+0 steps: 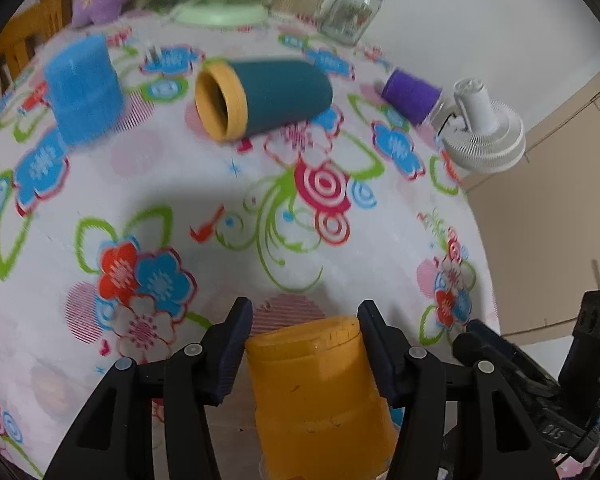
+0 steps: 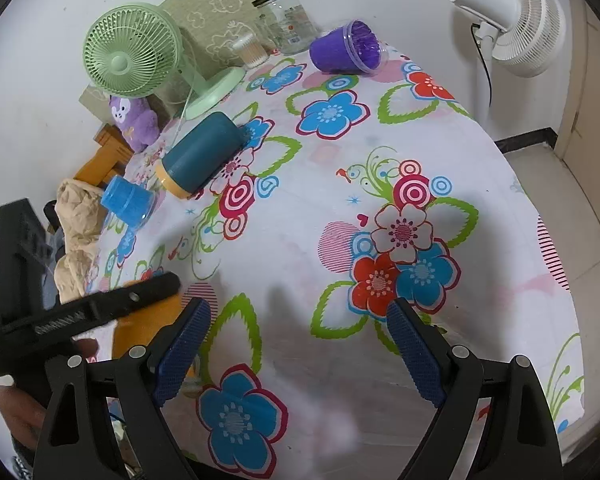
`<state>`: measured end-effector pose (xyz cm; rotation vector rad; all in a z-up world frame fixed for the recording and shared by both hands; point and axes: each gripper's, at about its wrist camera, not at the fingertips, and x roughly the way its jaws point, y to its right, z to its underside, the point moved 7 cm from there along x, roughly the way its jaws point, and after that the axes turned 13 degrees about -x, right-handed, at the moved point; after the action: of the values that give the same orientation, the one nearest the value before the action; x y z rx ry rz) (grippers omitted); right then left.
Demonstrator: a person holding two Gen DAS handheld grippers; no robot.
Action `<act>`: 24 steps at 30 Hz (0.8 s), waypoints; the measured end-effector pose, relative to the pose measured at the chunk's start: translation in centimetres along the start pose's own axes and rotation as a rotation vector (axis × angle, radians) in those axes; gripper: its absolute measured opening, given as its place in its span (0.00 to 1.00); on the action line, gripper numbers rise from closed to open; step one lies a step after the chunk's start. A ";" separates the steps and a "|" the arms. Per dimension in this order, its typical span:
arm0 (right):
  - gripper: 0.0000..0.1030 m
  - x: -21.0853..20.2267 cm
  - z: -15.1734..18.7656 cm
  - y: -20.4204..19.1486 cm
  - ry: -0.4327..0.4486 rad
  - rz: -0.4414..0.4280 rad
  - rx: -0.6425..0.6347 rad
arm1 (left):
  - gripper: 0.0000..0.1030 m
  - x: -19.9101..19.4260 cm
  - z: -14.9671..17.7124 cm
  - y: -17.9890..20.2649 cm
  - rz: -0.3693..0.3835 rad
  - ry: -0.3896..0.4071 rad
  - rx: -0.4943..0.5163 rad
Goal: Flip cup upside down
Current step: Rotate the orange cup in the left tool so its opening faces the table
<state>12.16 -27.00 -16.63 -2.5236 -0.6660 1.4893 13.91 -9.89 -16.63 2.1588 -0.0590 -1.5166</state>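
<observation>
- Fingers of left gripper (image 1: 304,344) clamped on orange ribbed plastic cup (image 1: 320,392), base pointing fwd, above table edge.
- Right gripper (image 2: 300,352) fingers spread wide, nothing btwn them, hovering over table.
- White floral-print tablecloth (image 2: 324,216) covers table; teal cylinder tumbler w/ yellow rim (image 2: 200,152) on its side, blue cup (image 2: 128,200) inverted, purple cup (image 2: 348,48) tipped.
- Green desk fan (image 2: 132,52) at back by white wall; white standing fan (image 2: 512,16) beside table.

We've got the cup (image 1: 316,392) between the left gripper (image 1: 304,320) jaws; tumbler (image 1: 260,98) lying ahead of them, another cup (image 1: 85,88) ahead-left, on the table (image 1: 220,200).
</observation>
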 end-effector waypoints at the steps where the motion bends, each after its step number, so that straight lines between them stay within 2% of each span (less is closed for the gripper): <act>1: 0.89 0.0 0.0 -0.1 0.000 -0.001 -0.003 | 0.55 -0.6 -0.2 0.1 -0.003 0.023 0.008; 8: 0.89 -0.1 -0.2 -1.6 0.004 -0.003 -0.039 | 0.54 -4.2 -1.2 0.8 0.008 0.128 0.043; 18: 0.89 0.5 -0.3 -4.8 0.000 0.011 -0.130 | 0.53 -7.4 -1.6 0.3 -0.018 0.224 0.070; 24: 0.89 0.7 -0.3 -6.4 0.000 0.017 -0.174 | 0.53 -8.5 -1.7 -0.5 -0.046 0.255 0.073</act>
<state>10.75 -20.91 -14.91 -2.6622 -0.8089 1.4979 12.07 -6.16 -9.01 2.4095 0.0219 -1.2692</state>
